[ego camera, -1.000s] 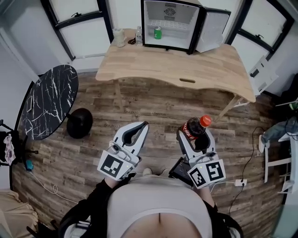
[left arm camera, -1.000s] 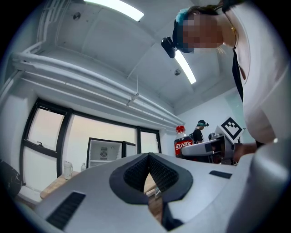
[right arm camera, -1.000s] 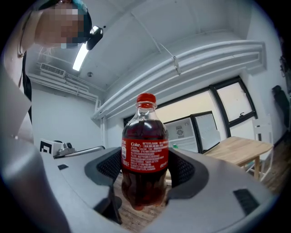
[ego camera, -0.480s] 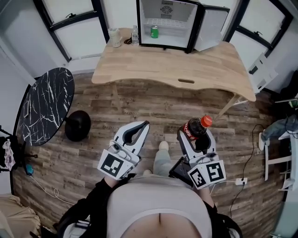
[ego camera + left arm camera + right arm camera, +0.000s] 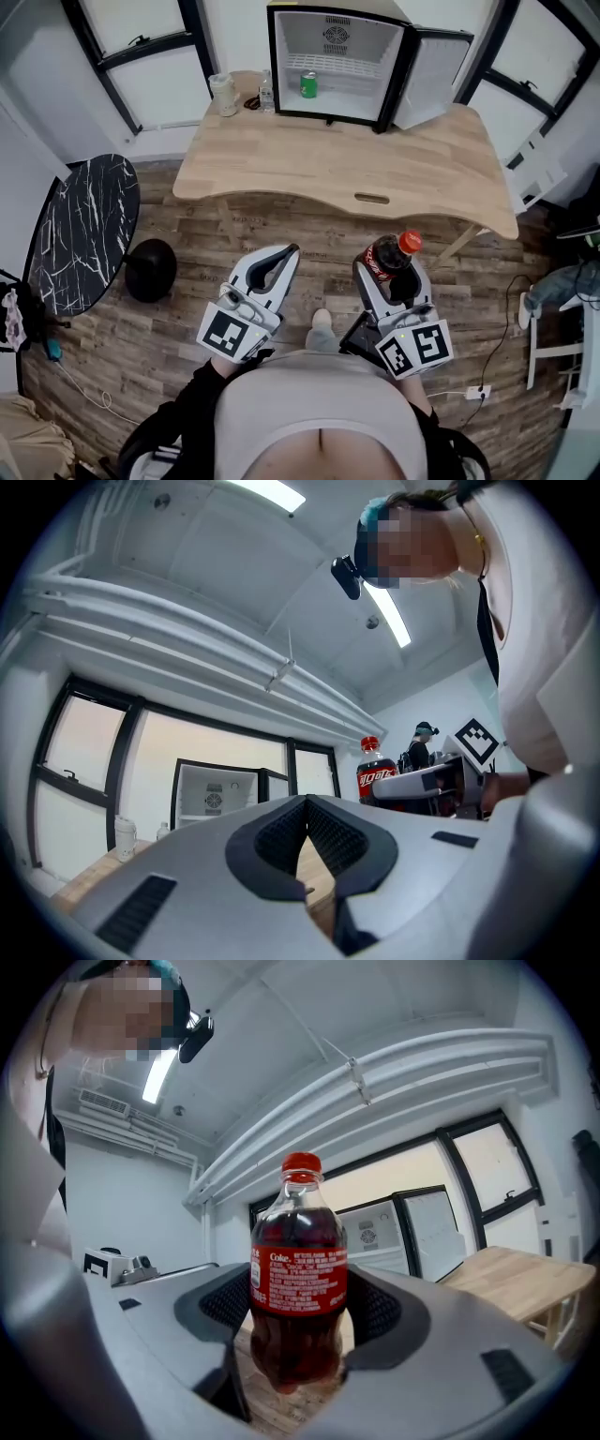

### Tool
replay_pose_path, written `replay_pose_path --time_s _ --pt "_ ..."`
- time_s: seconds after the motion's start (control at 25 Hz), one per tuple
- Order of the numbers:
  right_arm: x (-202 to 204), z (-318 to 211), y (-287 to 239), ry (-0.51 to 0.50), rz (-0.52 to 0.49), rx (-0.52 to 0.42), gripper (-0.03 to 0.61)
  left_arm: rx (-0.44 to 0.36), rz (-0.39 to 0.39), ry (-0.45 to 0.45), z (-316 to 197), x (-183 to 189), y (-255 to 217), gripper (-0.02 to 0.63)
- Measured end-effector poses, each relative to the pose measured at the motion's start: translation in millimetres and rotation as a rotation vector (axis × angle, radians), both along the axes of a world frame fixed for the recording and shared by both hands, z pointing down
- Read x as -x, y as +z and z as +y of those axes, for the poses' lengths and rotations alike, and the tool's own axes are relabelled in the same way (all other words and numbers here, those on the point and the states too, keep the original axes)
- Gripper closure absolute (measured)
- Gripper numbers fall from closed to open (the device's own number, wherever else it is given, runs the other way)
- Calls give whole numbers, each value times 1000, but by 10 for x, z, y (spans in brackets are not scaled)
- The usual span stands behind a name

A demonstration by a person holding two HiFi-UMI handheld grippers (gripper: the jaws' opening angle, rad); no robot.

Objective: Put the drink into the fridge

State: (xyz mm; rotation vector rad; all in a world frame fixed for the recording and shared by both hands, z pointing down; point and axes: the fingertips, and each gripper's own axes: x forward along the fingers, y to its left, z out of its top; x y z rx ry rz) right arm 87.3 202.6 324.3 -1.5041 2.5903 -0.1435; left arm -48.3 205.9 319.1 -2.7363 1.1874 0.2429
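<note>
A cola bottle [image 5: 386,256] with a red cap and red label stands upright between the pads of my right gripper [image 5: 388,270], which is shut on its lower body. In the right gripper view the bottle [image 5: 298,1269] fills the middle. My left gripper [image 5: 284,255] is held beside it, shut with nothing in it, its tips touching [image 5: 307,803]. Both hang above the wood floor, short of the table. The small fridge [image 5: 330,21] stands open at the back of the wooden table [image 5: 347,164], its door [image 5: 428,67] swung right. A green can [image 5: 307,85] sits inside.
A cup [image 5: 223,94] and a small water bottle [image 5: 266,91] stand on the table left of the fridge. A round black marble table [image 5: 80,230] is at the left, a white chair [image 5: 553,319] at the right. A power strip [image 5: 480,392] lies on the floor.
The table and fridge have come nearer and lower in the head view. Both grippers keep their pose, the right one still holding the bottle.
</note>
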Motion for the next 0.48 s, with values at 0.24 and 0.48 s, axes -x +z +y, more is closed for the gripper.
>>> replay_pose_path --time_s 0.24,0.48 --pt "-144 -575 -83 -28 0 -4 255 -6 4 -24 -565 -146 -87 609" --pt "-285 -1083 -57 -66 5 8 256 38 9 -42 -1070 -345 -40 609"
